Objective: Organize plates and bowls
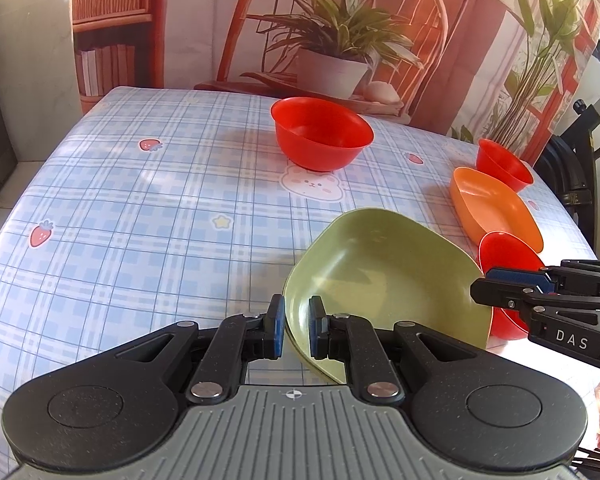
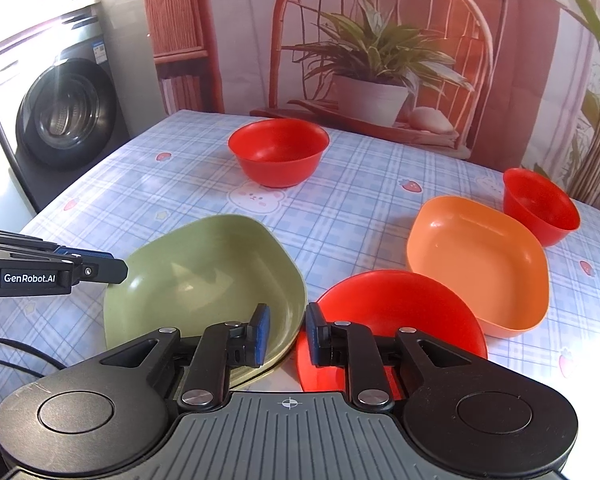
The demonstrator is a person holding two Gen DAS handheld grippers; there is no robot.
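L tongs (image 1: 296, 326): narrow gap, pads astride near-left rim of green dish (image 1: 384, 280); one pad outside the wall, one inside. Contact w/ rim can't be confirmed.
R tongs (image 2: 287, 334): also narrow, straddling green dish's right rim; left pad inside the dish, right pad over red plate (image 2: 396, 320). Whether pads press the rim: can't tell.
Green dish: squarish, deep, looks tilted in L view; near edge of counter (image 1: 120, 208), between both tongs.
Red plate: just right of green dish, touching or nearly so; partly behind R tongs in L view.
Orange dish (image 2: 480, 264): squarish, behind-right of red plate, edges overlapping in view.
Small red bowl (image 2: 540, 208): upright, just beyond orange dish, far right.
Big red bowl (image 2: 278, 152): upright, far centre, well apart from the rest, by bunny print.
Counter: blue plaid cloth w/ strawberries.
Bkgd: washer (image 2: 64, 112) at left; printed plant backdrop (image 2: 372, 60).
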